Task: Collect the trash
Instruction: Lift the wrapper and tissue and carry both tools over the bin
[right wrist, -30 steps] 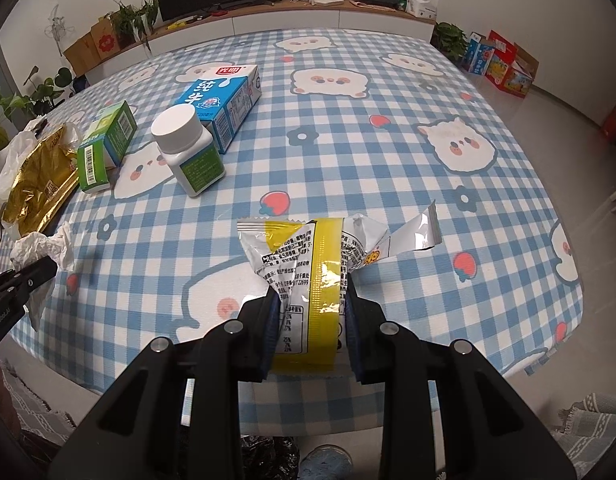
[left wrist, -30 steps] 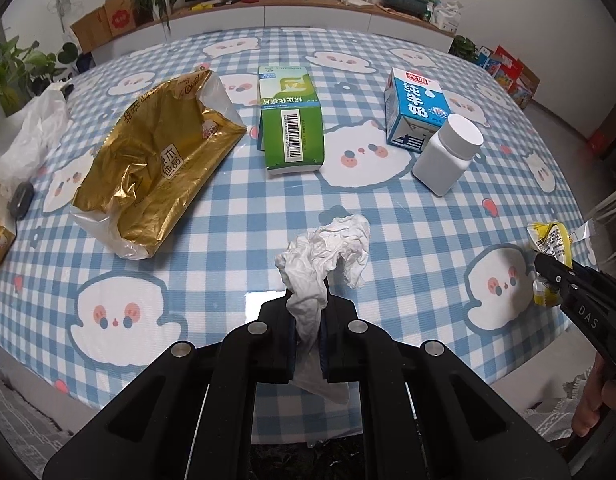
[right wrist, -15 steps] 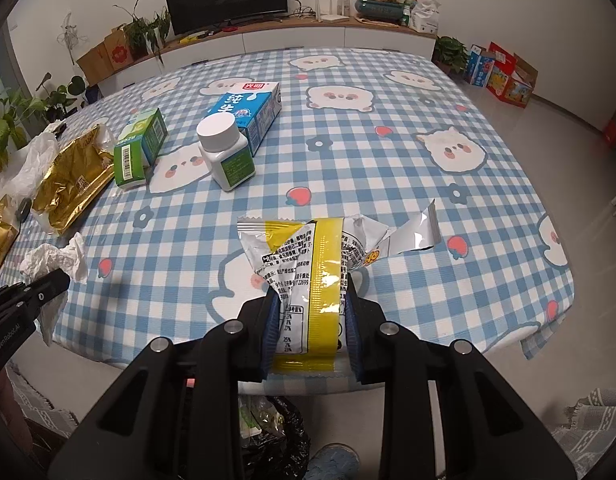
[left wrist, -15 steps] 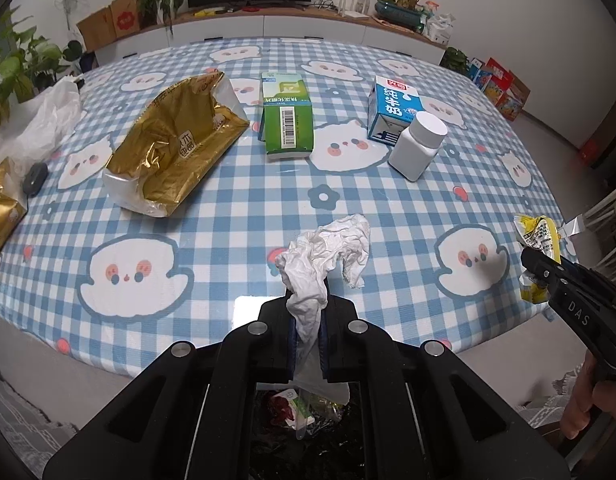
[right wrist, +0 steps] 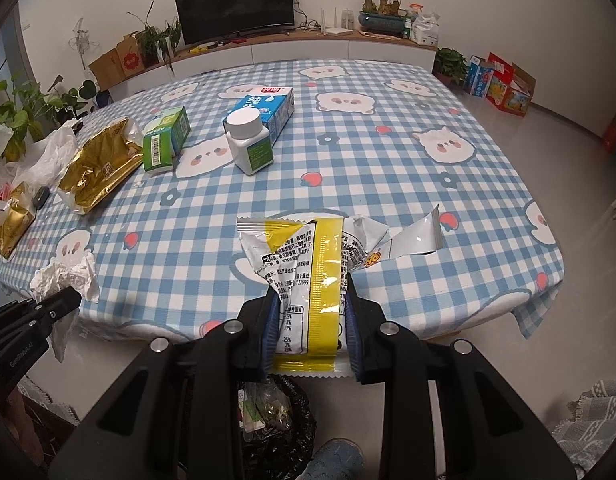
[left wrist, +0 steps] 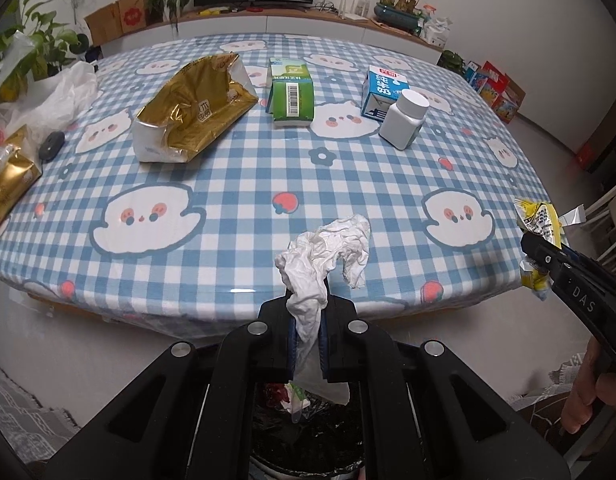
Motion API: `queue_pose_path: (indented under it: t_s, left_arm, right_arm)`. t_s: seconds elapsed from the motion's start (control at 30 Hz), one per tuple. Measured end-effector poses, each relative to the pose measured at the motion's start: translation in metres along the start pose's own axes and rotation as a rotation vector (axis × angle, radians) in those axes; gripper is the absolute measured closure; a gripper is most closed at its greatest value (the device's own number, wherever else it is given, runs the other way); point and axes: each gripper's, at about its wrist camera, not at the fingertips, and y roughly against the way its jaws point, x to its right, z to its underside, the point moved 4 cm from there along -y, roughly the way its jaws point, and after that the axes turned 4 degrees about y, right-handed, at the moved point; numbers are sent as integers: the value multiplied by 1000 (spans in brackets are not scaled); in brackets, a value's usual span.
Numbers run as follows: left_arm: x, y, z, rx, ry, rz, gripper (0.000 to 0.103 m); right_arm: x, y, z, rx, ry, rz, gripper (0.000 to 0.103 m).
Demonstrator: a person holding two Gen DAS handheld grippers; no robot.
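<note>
— While you hang past the table edge, what do your fingers hold?

— My left gripper (left wrist: 306, 330) is clamped tight on a crumpled white tissue (left wrist: 323, 256); my right gripper (right wrist: 309, 330) is pinched on a yellow-and-silver snack wrapper (right wrist: 308, 268). Its small print is too fine for me to read. Below both sits a black-lined trash bin (right wrist: 276, 432), half hidden behind my fingers, with some litter inside.

— Any writing you can read?

— "DAS" on the right gripper's side in the left view. The blue milk carton (right wrist: 268, 110) and the green carton (left wrist: 290, 92) with its barcode carry characters I cannot make out. A white bottle (left wrist: 403, 118) stands just beside the blue carton.

— And room to move?

— The checked tablecloth (left wrist: 236, 184) lies bare near its front edge. A gold foil bag (left wrist: 192, 106) lies further back on the left; a smaller gold pack (left wrist: 8, 182) is cut off at the rim.
</note>
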Motion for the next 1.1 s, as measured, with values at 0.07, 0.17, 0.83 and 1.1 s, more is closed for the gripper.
queue_pose_path:
  t_s: [0.07, 0.17, 0.83, 1.1]
  left_arm:
    - [1, 3, 6, 0, -1, 1, 96]
    - [3, 5, 13, 2, -4, -1, 95]
    - [4, 10, 64, -18, 2, -6, 95]
    - [-1, 6, 84, -38, 13, -28, 95]
  right_arm:
    - [-3, 5, 5, 5, 5, -4, 76]
    - [-6, 11, 12, 12, 10, -7, 76]
    - [-5, 24, 70, -14, 17, 2, 76]
    - [-8, 29, 90, -25, 13, 4, 76]
